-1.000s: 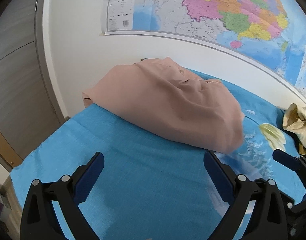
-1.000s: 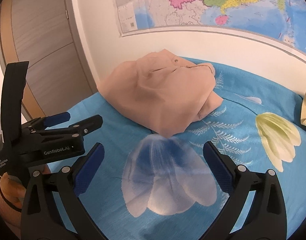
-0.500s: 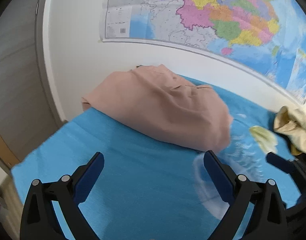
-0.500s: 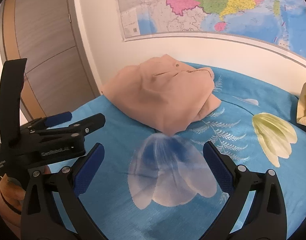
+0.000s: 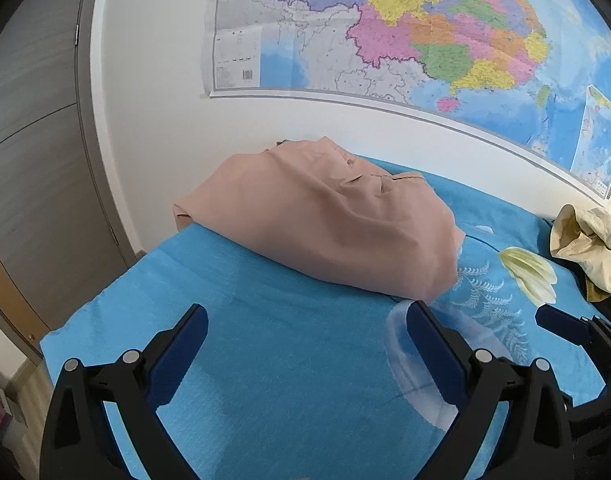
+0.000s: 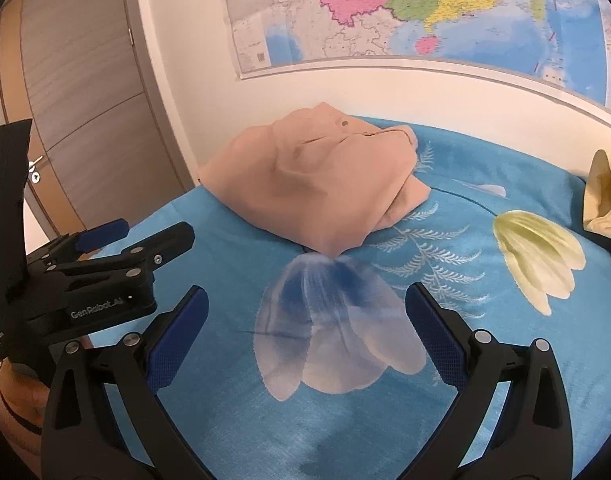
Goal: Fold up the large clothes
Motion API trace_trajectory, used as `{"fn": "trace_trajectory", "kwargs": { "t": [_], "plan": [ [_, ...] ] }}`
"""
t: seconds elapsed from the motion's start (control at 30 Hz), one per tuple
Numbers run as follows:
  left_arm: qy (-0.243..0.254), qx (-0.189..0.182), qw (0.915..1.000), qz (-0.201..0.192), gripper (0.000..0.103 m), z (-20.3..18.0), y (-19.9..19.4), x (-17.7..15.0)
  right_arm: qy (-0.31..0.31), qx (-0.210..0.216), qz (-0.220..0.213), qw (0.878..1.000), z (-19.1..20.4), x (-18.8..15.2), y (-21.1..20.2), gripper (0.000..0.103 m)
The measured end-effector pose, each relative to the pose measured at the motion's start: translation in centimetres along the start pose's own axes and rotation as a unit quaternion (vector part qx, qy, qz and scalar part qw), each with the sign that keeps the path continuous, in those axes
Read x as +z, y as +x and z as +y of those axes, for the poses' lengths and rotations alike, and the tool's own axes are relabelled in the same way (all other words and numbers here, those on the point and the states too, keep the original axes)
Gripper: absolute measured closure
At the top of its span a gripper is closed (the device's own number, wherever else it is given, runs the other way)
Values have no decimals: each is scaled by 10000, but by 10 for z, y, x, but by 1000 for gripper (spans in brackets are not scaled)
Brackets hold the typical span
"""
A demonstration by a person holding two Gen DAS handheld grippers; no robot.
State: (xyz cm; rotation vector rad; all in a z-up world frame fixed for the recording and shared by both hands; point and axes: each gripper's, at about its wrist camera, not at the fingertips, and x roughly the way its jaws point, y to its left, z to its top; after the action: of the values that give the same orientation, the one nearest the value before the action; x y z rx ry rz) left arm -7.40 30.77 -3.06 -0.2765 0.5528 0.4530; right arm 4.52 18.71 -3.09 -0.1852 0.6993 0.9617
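Peach-pink cloth, the folded garment [image 5: 325,224], lies on the blue bedsheet [image 5: 285,360] ahead of our fingers, well beyond their tips and near the wall with the map [image 5: 425,32]. We hold our left gripper [image 5: 307,344] and right gripper [image 6: 305,320] spread wide, gripping nothing, above the sheet. Off past the right fingers sits a cream garment [image 5: 589,248].

A folded peach fabric garment [image 5: 325,224] lay on the blue flower-printed bedsheet [image 5: 297,360] below a wall map [image 5: 425,32]; a crumpled cream cloth [image 5: 589,248] sat well right.
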Motion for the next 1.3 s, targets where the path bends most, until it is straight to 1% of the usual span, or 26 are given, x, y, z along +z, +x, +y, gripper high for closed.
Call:
{"fn": "trace_trajectory", "kwargs": {
  "t": [1.3],
  "plan": [
    [51,75,10000,34,7,-1,-2,0,110,-14,-37,9999,-2,1,-2,6]
  ]
}}
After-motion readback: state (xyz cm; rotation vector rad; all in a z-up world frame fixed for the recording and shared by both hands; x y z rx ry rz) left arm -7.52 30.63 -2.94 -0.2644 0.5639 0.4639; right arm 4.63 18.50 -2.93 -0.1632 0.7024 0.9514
